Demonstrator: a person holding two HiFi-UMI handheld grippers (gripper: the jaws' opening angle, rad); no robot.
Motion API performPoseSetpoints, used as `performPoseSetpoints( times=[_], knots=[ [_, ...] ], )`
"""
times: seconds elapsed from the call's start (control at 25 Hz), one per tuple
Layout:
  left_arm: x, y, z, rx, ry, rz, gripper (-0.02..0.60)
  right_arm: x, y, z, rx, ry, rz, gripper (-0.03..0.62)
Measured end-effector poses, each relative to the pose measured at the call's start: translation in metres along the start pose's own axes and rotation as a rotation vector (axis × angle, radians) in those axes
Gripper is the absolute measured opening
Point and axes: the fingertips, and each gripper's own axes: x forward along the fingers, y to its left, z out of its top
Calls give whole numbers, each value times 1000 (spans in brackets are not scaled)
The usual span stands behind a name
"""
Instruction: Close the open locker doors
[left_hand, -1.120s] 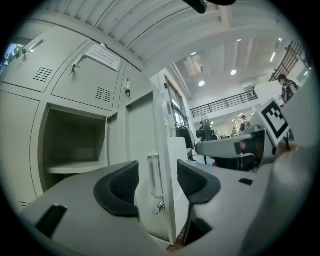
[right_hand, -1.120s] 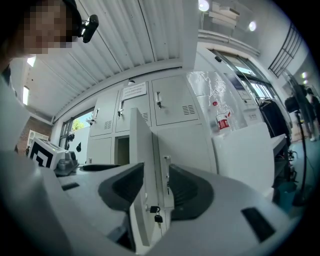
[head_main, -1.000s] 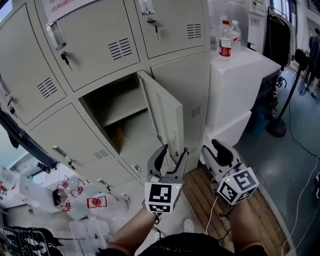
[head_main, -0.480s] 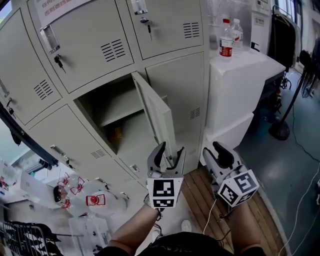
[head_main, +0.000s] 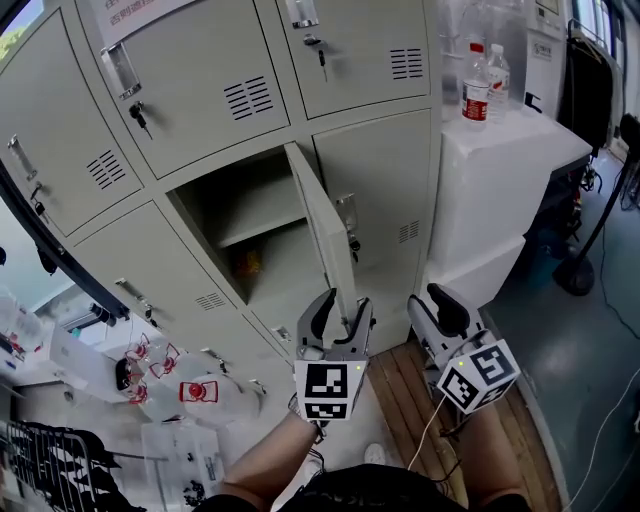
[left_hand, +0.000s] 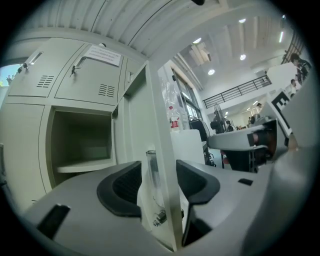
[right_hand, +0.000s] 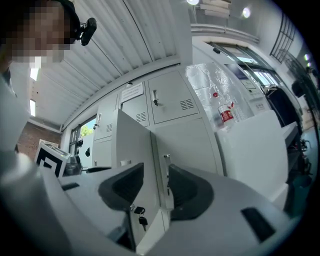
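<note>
A bank of grey lockers fills the head view. One middle locker (head_main: 235, 225) stands open, and its door (head_main: 322, 228) swings out toward me. My left gripper (head_main: 335, 312) is at the door's lower free edge. In the left gripper view the door edge (left_hand: 161, 125) and its clear handle (left_hand: 150, 172) sit between the jaws. The left gripper (left_hand: 159, 186) is closing, with a gap still showing at the pads. My right gripper (head_main: 438, 308) hovers to the right of the door. The right gripper (right_hand: 156, 187) is open with nothing in it, and the door (right_hand: 131, 145) lies beyond it.
A white cabinet (head_main: 500, 180) stands right of the lockers with water bottles (head_main: 476, 96) on top. Plastic bags and clutter (head_main: 170, 392) lie at lower left. Wooden slats (head_main: 405, 395) run under the grippers. A floor stand (head_main: 582, 272) and cables are at far right.
The door now shows more edge-on and my view has shifted a little left. The left gripper has stayed at the door's lower edge. The right gripper has barely moved.
</note>
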Motion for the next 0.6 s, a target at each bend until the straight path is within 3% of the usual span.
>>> performPoseSetpoints(
  times=[0.28, 0.6],
  knots=[
    [-20, 22, -3, 4, 11, 57, 202, 22, 25, -4, 4, 8, 88, 147],
    [-43, 66, -10, 8, 24, 196, 157, 50, 58, -12, 10, 18, 187, 147]
  ],
)
